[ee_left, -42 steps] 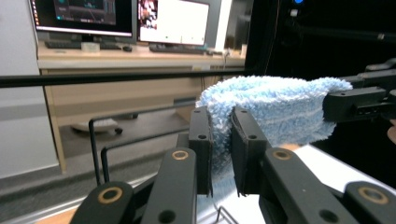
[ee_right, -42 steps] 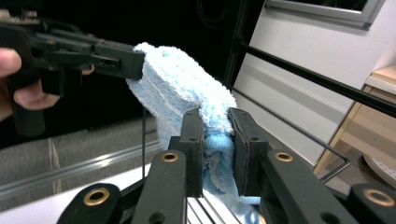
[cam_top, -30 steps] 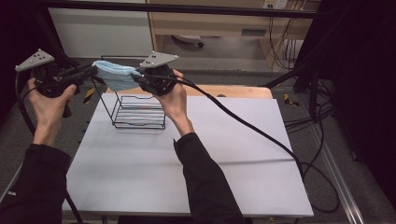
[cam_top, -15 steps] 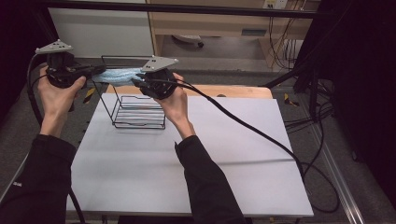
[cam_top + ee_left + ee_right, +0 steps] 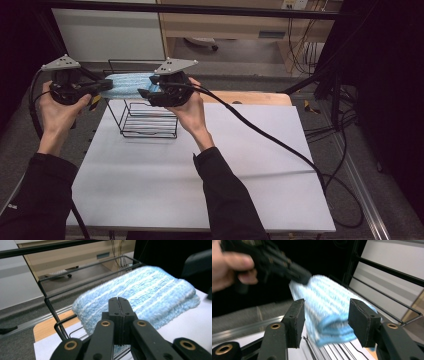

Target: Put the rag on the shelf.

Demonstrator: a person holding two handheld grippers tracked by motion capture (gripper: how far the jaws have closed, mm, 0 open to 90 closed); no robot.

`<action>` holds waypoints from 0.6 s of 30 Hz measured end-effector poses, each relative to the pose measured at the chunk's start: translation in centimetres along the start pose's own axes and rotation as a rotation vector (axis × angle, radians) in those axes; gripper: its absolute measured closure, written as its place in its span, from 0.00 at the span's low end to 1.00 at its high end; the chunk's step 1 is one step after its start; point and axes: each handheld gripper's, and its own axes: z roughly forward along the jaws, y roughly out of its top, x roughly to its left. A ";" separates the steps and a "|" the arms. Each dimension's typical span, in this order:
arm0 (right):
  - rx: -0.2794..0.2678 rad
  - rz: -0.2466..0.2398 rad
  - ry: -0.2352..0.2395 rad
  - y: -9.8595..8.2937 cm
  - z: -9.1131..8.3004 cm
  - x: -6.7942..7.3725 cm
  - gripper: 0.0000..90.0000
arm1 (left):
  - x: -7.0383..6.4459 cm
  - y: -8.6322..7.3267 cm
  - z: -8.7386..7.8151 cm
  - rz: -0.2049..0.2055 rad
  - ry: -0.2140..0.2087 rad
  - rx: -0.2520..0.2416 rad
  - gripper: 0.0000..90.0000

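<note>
We hold the folded blue striped towel [image 5: 125,85] above the black wire basket [image 5: 149,119] near the desk's far-left corner, left gripper [image 5: 118,315] clamped on its edge so it hangs level, right gripper [image 5: 325,322] jaws apart around it.

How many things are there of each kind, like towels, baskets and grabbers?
Blue striped towel: 1
Black wire basket: 1
Grippers: 2, the left gripper with its jaws shut on the towel's edge and the right gripper with its jaws open around the towel
White table: 1
Total: 5
</note>
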 end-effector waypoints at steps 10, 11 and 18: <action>0.067 0.129 0.033 -0.4 1.6 -0.4 0.90 | -0.3 -1.5 -0.2 0.034 -0.001 0.011 1.00; 0.089 0.127 0.028 -0.7 2.0 -0.3 0.93 | -0.3 -1.7 -0.3 0.036 -0.001 0.010 1.00; 0.111 0.129 -0.032 -2.4 2.7 -0.7 0.96 | -0.1 -3.2 0.3 0.033 0.000 0.024 1.00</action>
